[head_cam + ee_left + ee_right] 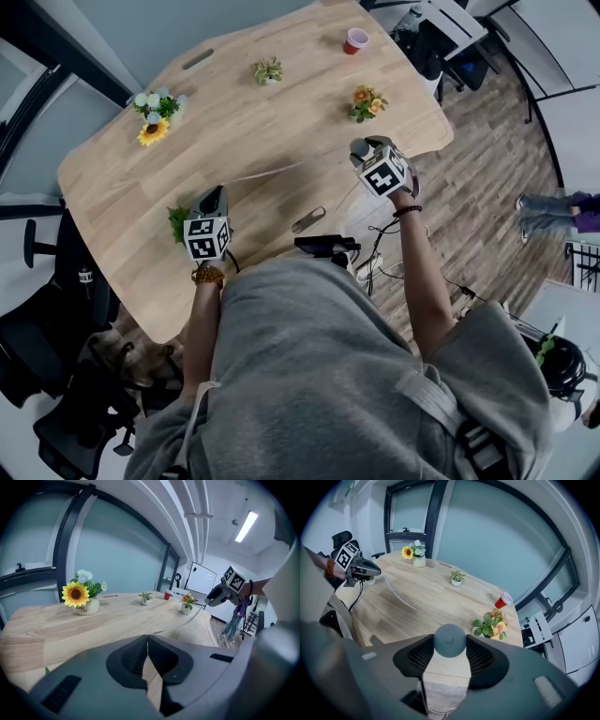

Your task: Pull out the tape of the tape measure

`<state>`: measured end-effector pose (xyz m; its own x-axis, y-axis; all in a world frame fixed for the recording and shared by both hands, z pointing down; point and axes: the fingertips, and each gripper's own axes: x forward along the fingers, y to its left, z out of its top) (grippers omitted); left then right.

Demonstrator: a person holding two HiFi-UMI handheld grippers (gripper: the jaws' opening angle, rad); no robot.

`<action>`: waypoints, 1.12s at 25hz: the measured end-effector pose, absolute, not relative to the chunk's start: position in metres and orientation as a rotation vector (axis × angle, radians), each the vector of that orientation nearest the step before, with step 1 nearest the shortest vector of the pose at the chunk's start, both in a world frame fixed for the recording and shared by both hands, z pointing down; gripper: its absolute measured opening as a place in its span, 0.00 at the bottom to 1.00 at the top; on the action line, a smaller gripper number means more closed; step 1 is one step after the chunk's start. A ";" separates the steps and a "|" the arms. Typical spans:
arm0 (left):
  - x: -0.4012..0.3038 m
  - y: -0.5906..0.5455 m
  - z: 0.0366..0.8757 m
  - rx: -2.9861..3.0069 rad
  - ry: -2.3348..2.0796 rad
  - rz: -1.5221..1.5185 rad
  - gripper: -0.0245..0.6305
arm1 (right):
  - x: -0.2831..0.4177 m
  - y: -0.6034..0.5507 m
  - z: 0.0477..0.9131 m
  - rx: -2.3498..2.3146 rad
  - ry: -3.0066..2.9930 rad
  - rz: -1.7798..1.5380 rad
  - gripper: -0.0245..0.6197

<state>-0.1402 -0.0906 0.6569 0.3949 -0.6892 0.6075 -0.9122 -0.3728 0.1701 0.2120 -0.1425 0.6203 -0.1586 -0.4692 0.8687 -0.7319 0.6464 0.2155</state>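
While the left tongs [214,195] sit low and left of centre in the head view, their jaws are pressed together at the tips and pinch the end of the tape [272,173]. The left gripper view shows them meeting in a thin line, with no gap between them. From there the pale tape runs rightward just above the bench [262,122] to the right tongs [367,150], which hang right of centre over the bench's edge. In the right gripper view the same strip [401,599] curves from the far tongs at the upper left down toward the camera.

The right tongs stand wide, clamped on the tape measure [449,640], a round grey case held between the two pads at its sides. In the head view that case [357,146] shows at the tongs' tip, above the marker cube.

On the bench, well apart from both tongs, stand a sunflower pot [153,120] at the upper left, a small green plant [268,70] near the top centre, a pot of orange flowers [367,103] just above the right tongs, and a red cup [355,40] at the top. A black device [326,246] lies at the bench's near edge between the person's arms. Another person's legs [548,211] show on the wooden floor at the right edge.
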 end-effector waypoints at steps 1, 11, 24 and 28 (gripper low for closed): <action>-0.139 -0.090 0.658 2.170 -1.368 0.617 0.05 | 0.213 -0.143 0.622 0.960 -1.805 0.312 0.39; -0.134 -0.092 0.667 2.128 -1.385 0.654 0.05 | 0.218 -0.153 0.643 0.904 -1.817 0.342 0.39; -0.118 -0.095 0.681 2.059 -1.392 0.684 0.05 | 0.220 -0.172 0.667 0.829 -1.841 0.372 0.39; -0.115 -0.095 0.688 2.039 -1.391 0.698 0.05 | 0.222 -0.176 0.677 0.820 -1.841 0.385 0.39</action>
<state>-0.1147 -0.0948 0.6879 0.3231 -0.6441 0.6933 -0.9408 -0.2976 0.1621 0.2223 -0.1763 0.6770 -0.2291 -0.3581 0.9051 -0.6906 0.7151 0.1082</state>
